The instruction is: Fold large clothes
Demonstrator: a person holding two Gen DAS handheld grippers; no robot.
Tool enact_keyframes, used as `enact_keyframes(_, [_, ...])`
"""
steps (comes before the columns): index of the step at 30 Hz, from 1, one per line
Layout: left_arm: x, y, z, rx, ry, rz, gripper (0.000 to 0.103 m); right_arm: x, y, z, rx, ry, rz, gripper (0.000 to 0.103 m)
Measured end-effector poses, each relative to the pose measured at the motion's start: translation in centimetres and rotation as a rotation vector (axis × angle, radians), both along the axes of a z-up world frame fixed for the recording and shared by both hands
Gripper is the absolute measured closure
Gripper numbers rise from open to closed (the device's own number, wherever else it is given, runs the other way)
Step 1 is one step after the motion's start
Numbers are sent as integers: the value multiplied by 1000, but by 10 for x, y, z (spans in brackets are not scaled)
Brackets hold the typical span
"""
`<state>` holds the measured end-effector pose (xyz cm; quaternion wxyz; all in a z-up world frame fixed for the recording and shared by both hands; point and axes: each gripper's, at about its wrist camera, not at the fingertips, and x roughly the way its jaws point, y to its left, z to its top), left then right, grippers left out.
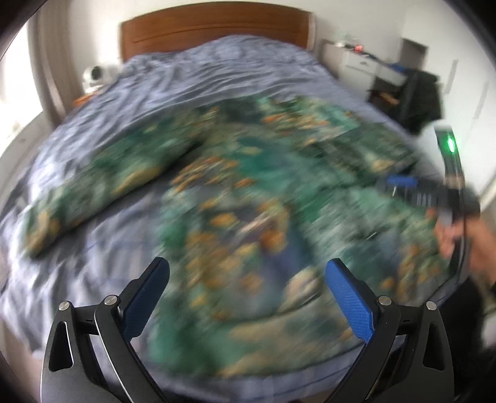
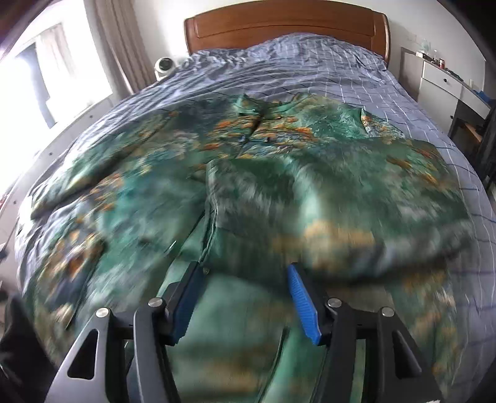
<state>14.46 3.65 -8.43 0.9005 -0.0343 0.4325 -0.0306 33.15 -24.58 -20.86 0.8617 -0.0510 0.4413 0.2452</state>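
Shirt [image 1: 241, 198]: left wrist view; green with orange and blue print, spread over the middle of the bed, blurred.
Sleeve [image 1: 102, 186]: stretches left from the shirt body, lying flat on the cover.
Bed [image 1: 192, 77]: blue-grey checked cover, creased; the shirt lies on it.
Headboard [image 1: 214, 28]: brown wood, at the far end.
Left claw [image 1: 247, 280]: jaws wide apart, nothing between them, above the near hem of the shirt; whether it touches the cloth cannot be told.
Right claw [image 1: 400, 184]: seen at the right edge, blurred, over the shirt's right side; jaw state cannot be told from this view.
Hand [image 1: 465, 238]: grips the right claw's handle at the right edge.
Dark cloth [image 1: 421, 99]: hangs by the desk, right of the bed.

Shirt [image 2: 248, 192]: right wrist view; fills most of the bed, collar towards the headboard.
Folded part [image 2: 325, 198]: right side of the shirt lies doubled over the body, its edge running down the middle.
Right claw [image 2: 243, 271]: jaws apart; the near edge of the folded part sits just at the tips, pads not pressing on it.
Pads [image 2: 302, 305]: blue, ribbed, bare of cloth.
Bed [image 2: 387, 93]: checked cover shows around the shirt.
Headboard [image 2: 285, 24]: brown, far end.
Fan [image 2: 166, 66]: white, left of the bed head.
Window [image 2: 55, 71]: bright, at left.
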Motion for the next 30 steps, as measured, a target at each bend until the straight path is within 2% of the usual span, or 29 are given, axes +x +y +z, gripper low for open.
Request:
enact_keyframes(2, [25, -13, 6, -63, 14, -72, 2, -20, -10, 10, 21, -29, 3, 45])
enact_keyframes(5, [84, -47, 10, -160, 51, -213, 2, -54, -33, 23, 48, -64, -25, 43])
enact_keyframes(9, [155, -91, -6, -181, 148, -333, 5, -78, -58, 31, 81, -64, -75, 43])
enact_keyframes(11, [184, -107, -22, -203, 217, -373, 15, -90, -74, 35, 110, -63, -113, 43])
enact_keyframes(15, [217, -121, -52, -223, 321, -331, 20, -103, -96, 40, 161, -65, -176, 43])
enact_keyframes(20, [238, -133, -81, -283, 413, -281, 35, -110, -105, 42, 173, -81, -193, 43])
enact_keyframes(23, [240, -136, -83, -262, 402, -245, 71, -112, -104, 45, 165, -101, -191, 43])
enact_keyframes(24, [242, -135, -82, -266, 397, -235, 89, -112, -104, 46, 164, -109, -190, 43])
enact_keyframes(26, [244, -130, -75, -314, 383, -224, 94, -110, -104, 47, 164, -119, -188, 43])
enact_keyframes(30, [254, -110, -43, -284, 278, -195, 95, -101, -107, 47, 158, -120, -193, 43])
